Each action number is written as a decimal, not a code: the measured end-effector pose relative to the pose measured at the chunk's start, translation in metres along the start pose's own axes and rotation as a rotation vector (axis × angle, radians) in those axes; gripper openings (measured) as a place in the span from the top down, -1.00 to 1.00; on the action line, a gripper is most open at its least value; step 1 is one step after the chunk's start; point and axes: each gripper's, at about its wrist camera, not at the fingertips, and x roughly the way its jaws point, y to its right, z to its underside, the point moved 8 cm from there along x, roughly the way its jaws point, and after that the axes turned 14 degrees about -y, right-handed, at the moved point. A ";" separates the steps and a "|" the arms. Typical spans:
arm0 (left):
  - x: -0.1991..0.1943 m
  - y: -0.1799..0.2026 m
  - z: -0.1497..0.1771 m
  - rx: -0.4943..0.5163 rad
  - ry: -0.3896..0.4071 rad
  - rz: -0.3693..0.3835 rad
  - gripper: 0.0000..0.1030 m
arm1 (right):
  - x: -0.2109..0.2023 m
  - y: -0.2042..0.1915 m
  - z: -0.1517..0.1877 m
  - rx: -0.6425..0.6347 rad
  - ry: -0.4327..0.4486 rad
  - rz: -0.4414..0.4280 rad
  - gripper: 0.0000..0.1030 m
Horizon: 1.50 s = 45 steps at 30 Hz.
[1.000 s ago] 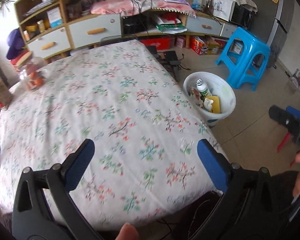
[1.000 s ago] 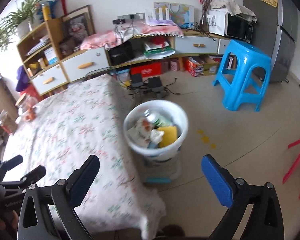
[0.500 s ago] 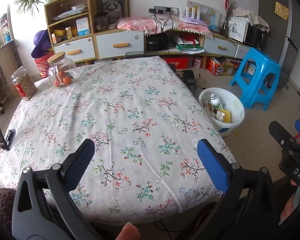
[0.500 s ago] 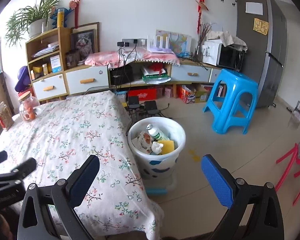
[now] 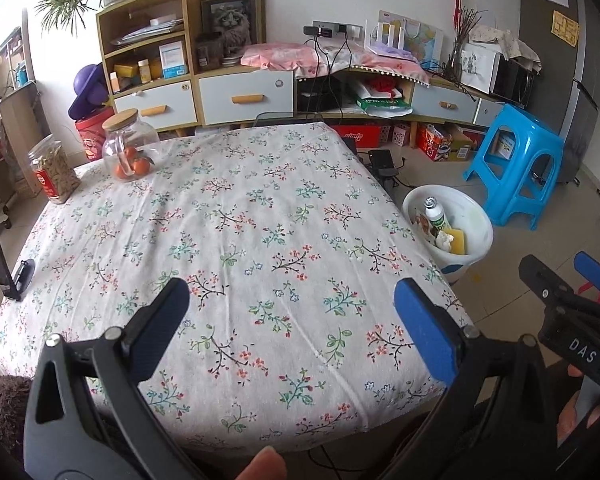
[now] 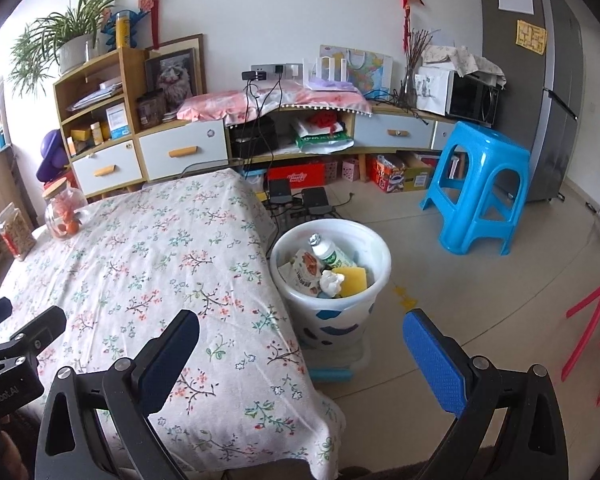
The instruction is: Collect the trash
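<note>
Though both grippers' jaws gape empty, the bin [image 6: 374,252] hides its deeper trash.

White letters "DAS" stand on the black body of the right gripper [image 5: 580,300], seen at the right edge of the left wrist view. In the right wrist view, pale lettering that reads roughly "canRobot.AI" runs along the black body of the left gripper [image 6: 4,332] at the lower left; its first letters are cut off. White script marks the red box [image 6: 296,176] under the long cabinet, but it is too small to read. Other labels are illegible.
</note>
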 end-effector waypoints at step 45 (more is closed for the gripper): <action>-0.004 0.003 0.000 0.003 0.009 0.006 -0.98 | 0.002 -0.009 0.006 0.005 -0.015 -0.027 -0.99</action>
